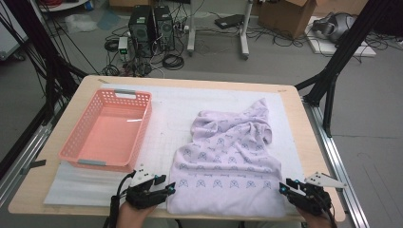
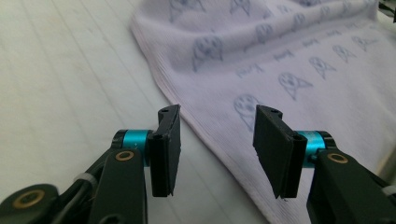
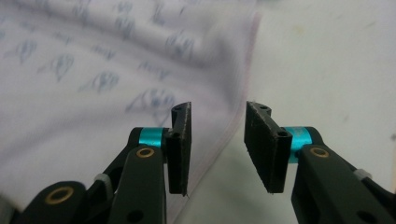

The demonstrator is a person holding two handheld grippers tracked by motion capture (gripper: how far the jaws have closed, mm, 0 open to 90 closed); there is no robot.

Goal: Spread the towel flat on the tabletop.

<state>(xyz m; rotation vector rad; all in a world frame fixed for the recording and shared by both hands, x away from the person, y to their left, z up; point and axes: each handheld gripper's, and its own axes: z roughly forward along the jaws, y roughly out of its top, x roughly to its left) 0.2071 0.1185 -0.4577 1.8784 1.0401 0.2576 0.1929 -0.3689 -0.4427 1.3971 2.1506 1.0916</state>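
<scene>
A pale lilac garment [image 1: 228, 161] with a blue print lies spread on the white mat, its far part rumpled. My left gripper [image 1: 169, 188] rests at the garment's near left corner, open, with the cloth's left hem [image 2: 187, 112] running between the jaws but not pinched. At the near right corner my right gripper [image 1: 284, 186] is open too. In the right gripper view the garment's right edge [image 3: 243, 93] passes under the gap between the jaws [image 3: 217, 144], and nothing is held. In the left gripper view the jaws [image 2: 217, 149] stand apart over the cloth.
A pink plastic basket [image 1: 90, 156], with nothing in it, stands on the left of the white mat [image 1: 171, 109]. The wooden table's edge [image 1: 313, 142] runs close on the right. Black frame legs, computers and cables stand on the floor beyond the table.
</scene>
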